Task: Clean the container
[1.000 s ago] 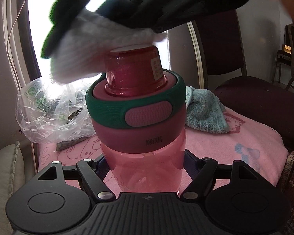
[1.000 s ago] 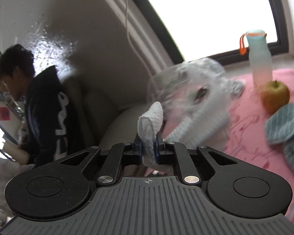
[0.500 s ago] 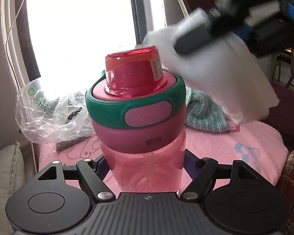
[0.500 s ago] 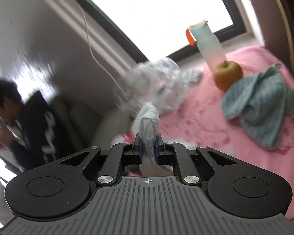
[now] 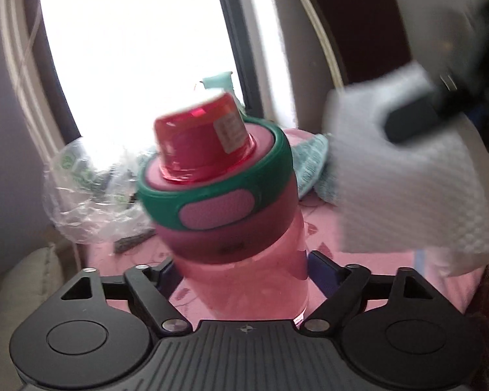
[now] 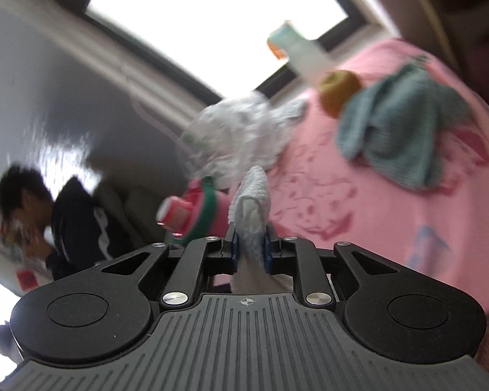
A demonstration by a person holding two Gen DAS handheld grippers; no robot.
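two fingers (image 5: 322,262) clamping pink bottle (image 5: 244,247), tilted left

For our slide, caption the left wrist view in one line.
Left tongs grip a tilted pink bottle; right tongs hold a white cloth beside it.

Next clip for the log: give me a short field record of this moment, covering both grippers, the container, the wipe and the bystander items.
left gripper: shut on pink bottle, bottle tilted
right gripper: shut on white cloth
cloth contact: beside the bottle in the left wrist view, apparently not touching
bottle lid: on
surface: pink blanket
other items: teal cloth, apple, plastic bag, pale bottle
image quality: motion blur
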